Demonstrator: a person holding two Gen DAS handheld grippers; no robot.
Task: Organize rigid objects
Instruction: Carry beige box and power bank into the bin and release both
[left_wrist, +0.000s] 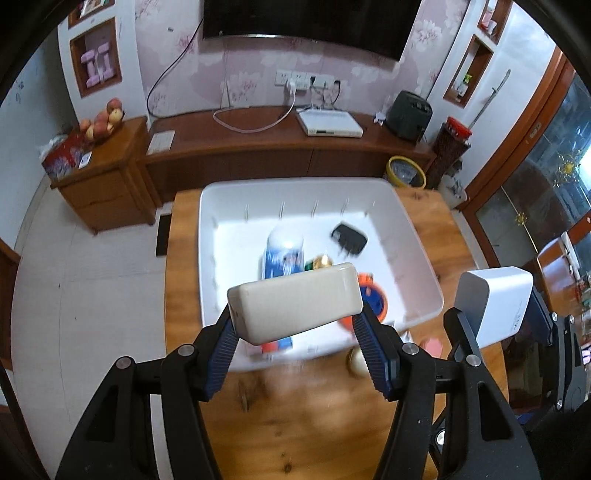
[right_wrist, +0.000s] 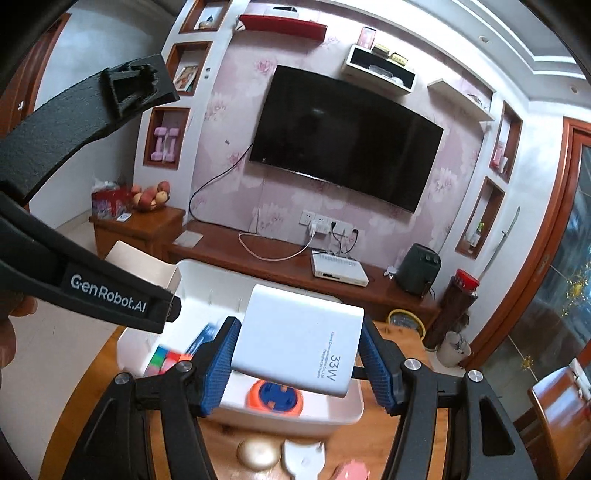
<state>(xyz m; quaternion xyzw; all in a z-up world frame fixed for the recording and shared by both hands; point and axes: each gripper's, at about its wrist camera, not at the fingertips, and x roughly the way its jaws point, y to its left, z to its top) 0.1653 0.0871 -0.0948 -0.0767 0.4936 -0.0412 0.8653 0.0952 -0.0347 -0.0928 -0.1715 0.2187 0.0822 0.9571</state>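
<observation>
Holding a cream block (left_wrist: 295, 301) above the near edge of the white tray (left_wrist: 424, 266), the left tool (left_wrist: 301, 349) is pinching it across its two short ends, with the ribbed blue pads (left_wrist: 223, 345) pressing on the end faces. The block is looking like a hard plastic case with rounded corners and a smooth, slightly glossy skin, so it is judged to be stiff, light to moderate in weight, and prone to slipping if the clamping is eased; the end-to-end grip is leaving its long body unsupported and tilting slightly. The right tool (right_wrist: 297, 363) is likewise pinching a white charger (right_wrist: 301, 338), marked 33W, across its two side faces, over the tray and the wooden desk (right_wrist: 92, 369). The charger is judged rigid, compact and fairly dense, with slick flat sides that are suiting a flat two-sided grip. Both items are hanging in the air, clear of the tray floor. Lying in the tray already are a blue-and-white tube (left_wrist: 282, 254), a black adapter (left_wrist: 349, 238) and an orange-and-blue disc (right_wrist: 275, 398). Setting each item down low is advisable, since hard casings are tending to bounce and skid.
</observation>
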